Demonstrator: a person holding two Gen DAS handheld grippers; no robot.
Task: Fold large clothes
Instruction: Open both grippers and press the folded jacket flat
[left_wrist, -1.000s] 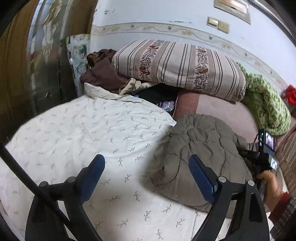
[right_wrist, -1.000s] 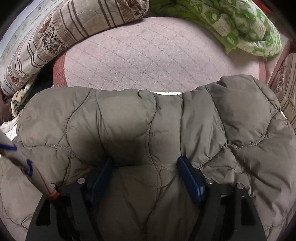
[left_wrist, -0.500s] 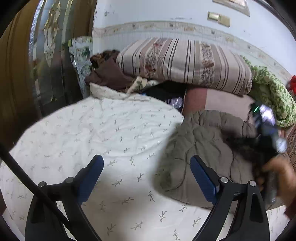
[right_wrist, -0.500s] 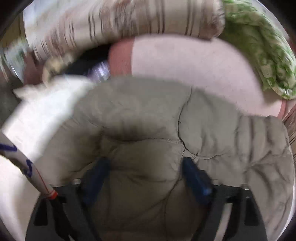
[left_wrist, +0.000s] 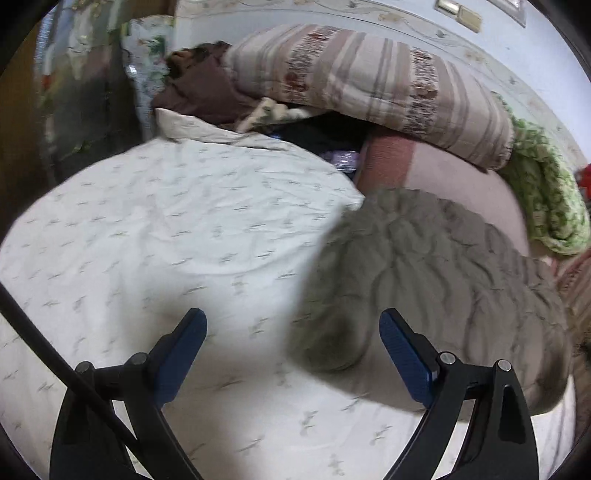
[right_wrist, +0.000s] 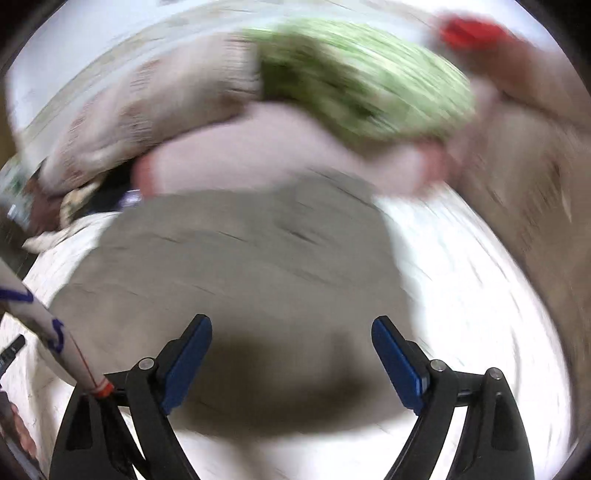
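Observation:
A grey-olive quilted jacket (left_wrist: 436, 280) lies folded in a compact bundle on the white leaf-print bed cover (left_wrist: 166, 229). In the left wrist view my left gripper (left_wrist: 291, 350) is open and empty, above the jacket's left edge. In the right wrist view, which is motion-blurred, the jacket (right_wrist: 240, 266) lies in front of and below my right gripper (right_wrist: 291, 354), which is open and holds nothing.
A striped bolster (left_wrist: 373, 85) and a green patterned blanket (left_wrist: 543, 192) lie at the back on a pink quilted mat (left_wrist: 461, 184). Brown clothes (left_wrist: 199, 92) are piled at the back left. A dark cabinet (left_wrist: 66, 96) stands on the left.
My right gripper has let go of the jacket and pulled back and up, so the whole bundle now shows. My left gripper has shifted slightly right towards the jacket.

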